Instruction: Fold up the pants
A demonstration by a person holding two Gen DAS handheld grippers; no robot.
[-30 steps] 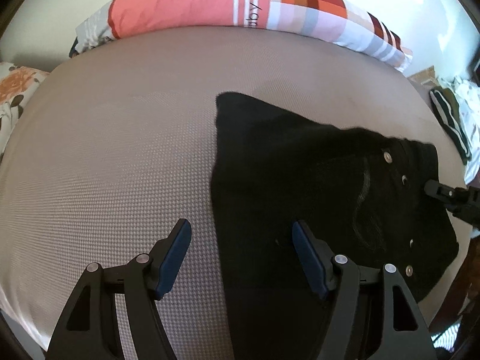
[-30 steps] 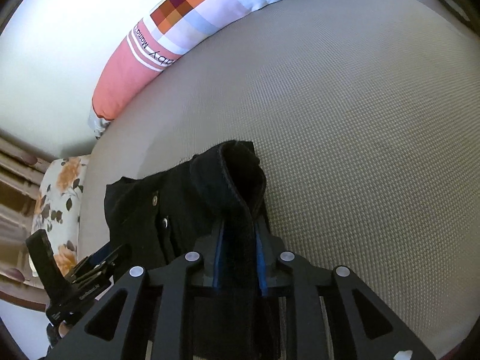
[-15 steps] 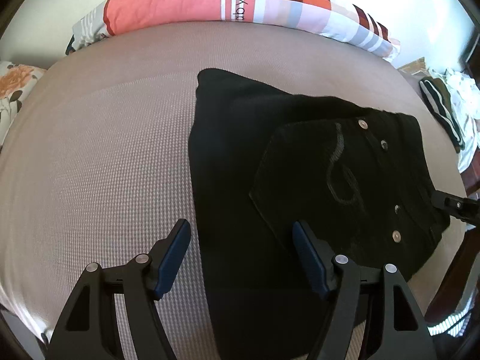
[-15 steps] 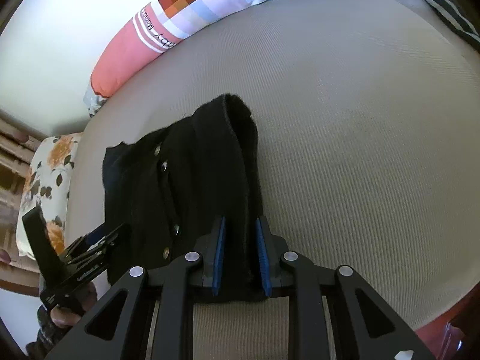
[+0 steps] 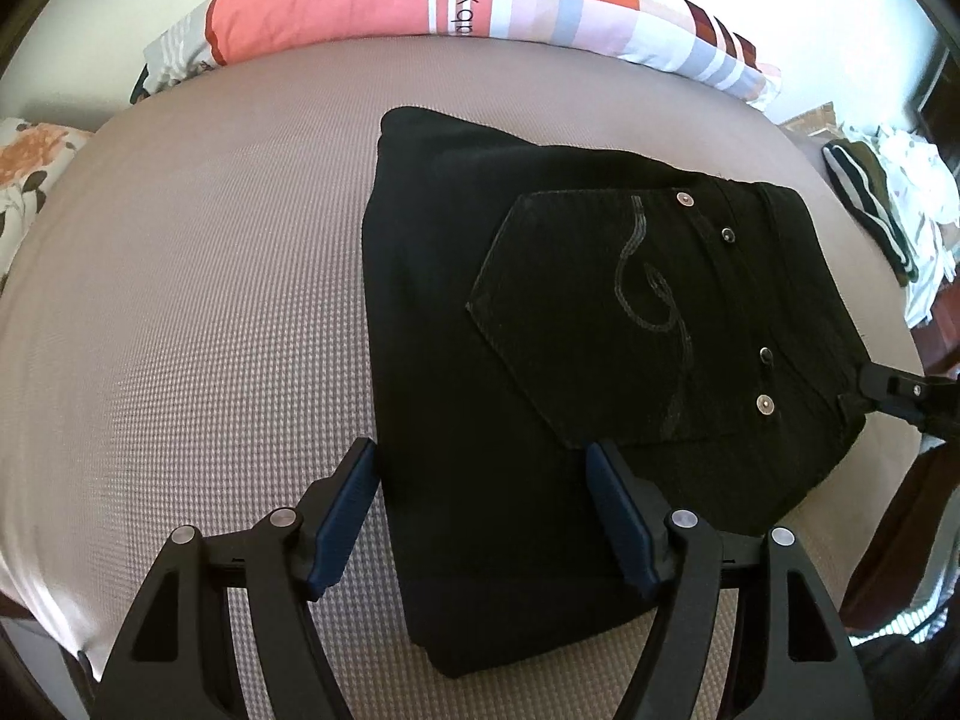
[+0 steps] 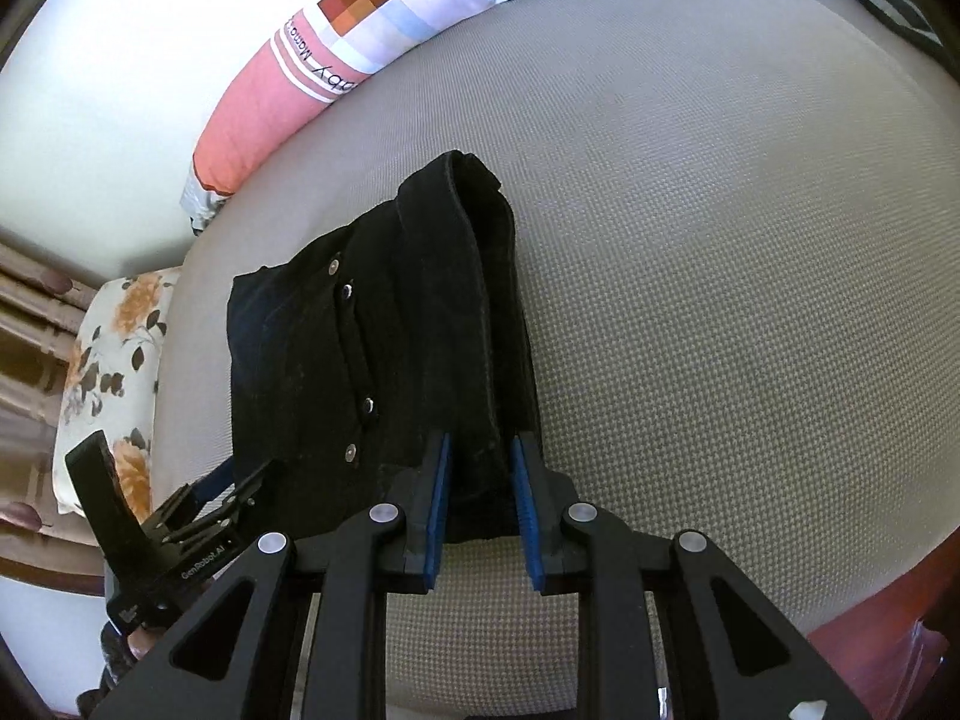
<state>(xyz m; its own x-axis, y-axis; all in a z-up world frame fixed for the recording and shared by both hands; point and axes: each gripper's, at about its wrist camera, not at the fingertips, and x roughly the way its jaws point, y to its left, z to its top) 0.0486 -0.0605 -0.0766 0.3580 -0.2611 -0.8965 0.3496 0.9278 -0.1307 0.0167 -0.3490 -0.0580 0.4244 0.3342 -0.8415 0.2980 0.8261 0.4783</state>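
The black pants [image 5: 540,330] lie folded into a thick rectangle on the beige mattress [image 5: 180,300], back pocket with a stitched swirl facing up. My left gripper [image 5: 486,516] is open, its blue pads straddling the near edge of the fold without gripping. In the right wrist view the pants [image 6: 384,360] lie in front of my right gripper [image 6: 480,498]. Its jaws have parted a little around the waistband edge, and the cloth sits loosely between the pads. The right gripper also shows in the left wrist view [image 5: 888,387] at the pants' right edge.
A long pink and checked pillow [image 5: 420,0] lies along the far side of the mattress. A floral cushion [image 6: 114,372] sits at the left end. A pile of other clothes [image 5: 888,222] lies at the right end. Dark wooden bed frame [image 6: 870,648] borders the near edge.
The right gripper carried the waistband over, laid it down on the fold, and its jaws have opened slightly. The pants have settled flat. The left gripper stayed open.
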